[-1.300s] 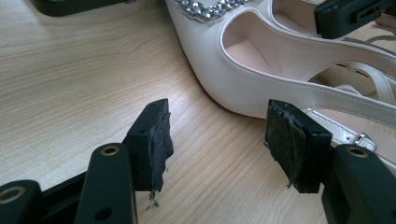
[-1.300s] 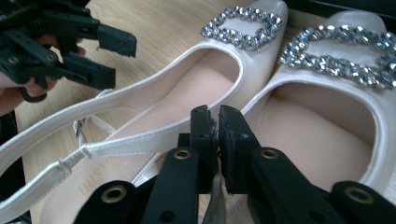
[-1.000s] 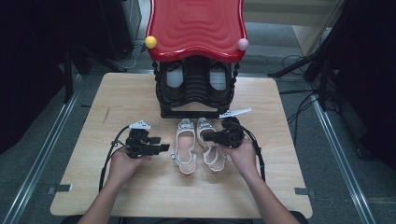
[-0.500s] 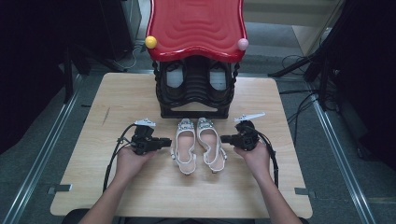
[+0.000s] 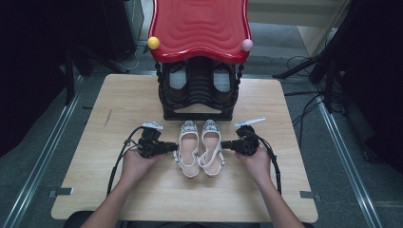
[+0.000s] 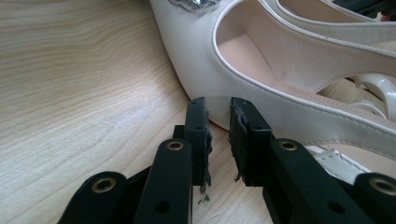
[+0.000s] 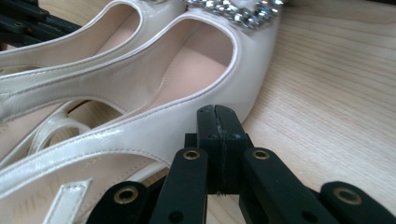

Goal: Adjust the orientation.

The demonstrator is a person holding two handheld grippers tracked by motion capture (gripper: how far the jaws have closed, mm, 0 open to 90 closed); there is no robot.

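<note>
As no lettering reads clearly | left tongs (image 6: 218,122) narrowly parted at left shoe (image 6: 289,79) | right tongs (image 7: 219,125) closed, empty

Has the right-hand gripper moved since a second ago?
Yes. The right gripper slid outward off the right shoe, away from the black rack, to that shoe's outer side.

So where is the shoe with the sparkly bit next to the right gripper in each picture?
High view: the right shoe lies mid-table, left of the right gripper.
Left gripper view: its pale straps cross the top right corner.
Right gripper view: it spans the middle, just beyond the jaws.
Shared landmark: the left shoe beside it.
</note>
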